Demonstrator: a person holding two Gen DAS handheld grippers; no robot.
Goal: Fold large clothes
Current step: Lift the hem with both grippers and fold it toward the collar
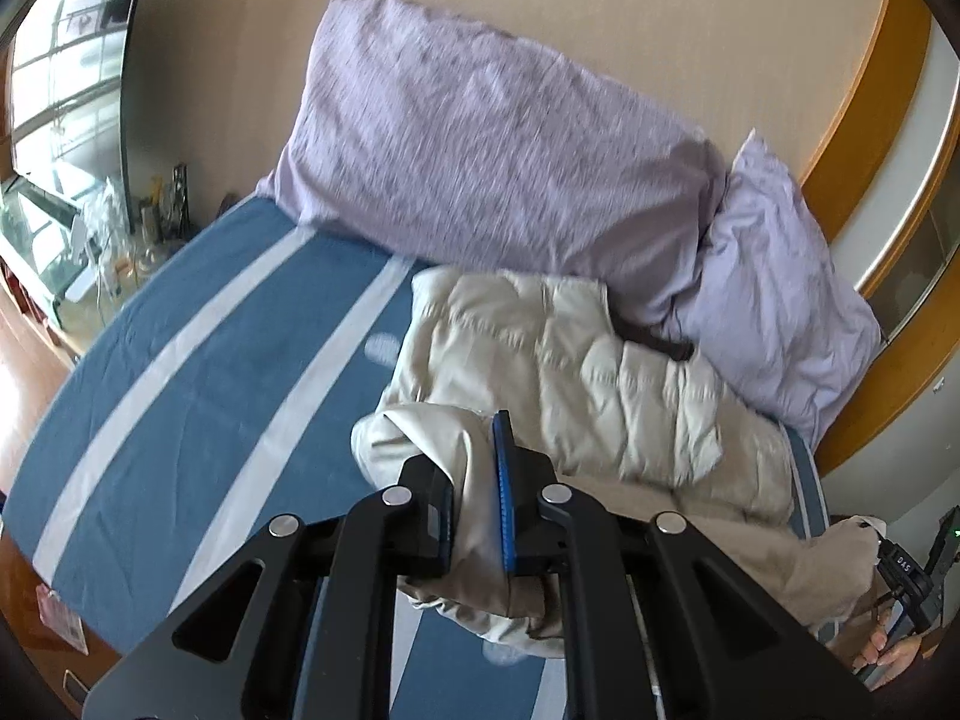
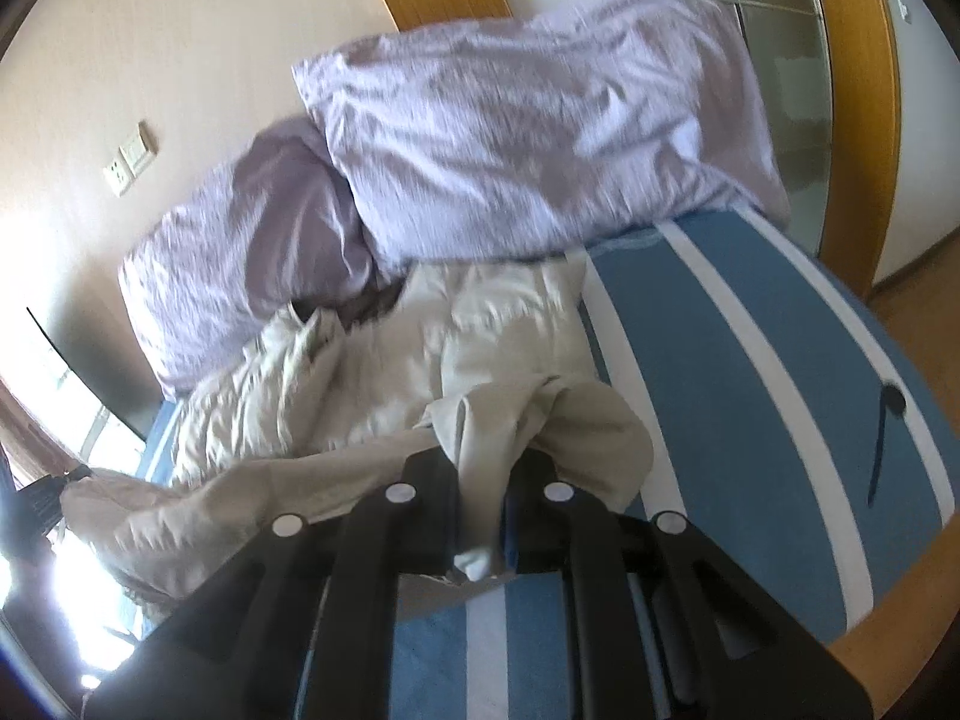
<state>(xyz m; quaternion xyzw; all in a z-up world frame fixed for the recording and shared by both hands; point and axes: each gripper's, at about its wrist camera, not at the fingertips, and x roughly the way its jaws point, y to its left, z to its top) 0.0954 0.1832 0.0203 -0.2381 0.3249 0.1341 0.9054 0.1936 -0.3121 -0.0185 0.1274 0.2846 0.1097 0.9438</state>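
A beige quilted jacket (image 1: 576, 360) lies crumpled on the blue bed sheet with white stripes (image 1: 198, 372), its far end against the pillows. My left gripper (image 1: 474, 480) is shut on a bunched edge of the jacket, lifted off the bed. In the right wrist view the jacket (image 2: 372, 372) spreads left and ahead, and my right gripper (image 2: 483, 480) is shut on another bunched edge of it, also raised. In the left wrist view's lower right corner, the right gripper (image 1: 894, 564) pinches the fabric, with a hand beneath it.
Two lilac pillows (image 1: 492, 138) (image 1: 774, 300) lean on the beige wall at the bed's head. A cluttered low shelf (image 1: 114, 240) stands by a window at left. A wooden frame with glass (image 2: 774, 48) rises to the right. A black mark (image 2: 882, 444) shows on the sheet (image 2: 750, 396).
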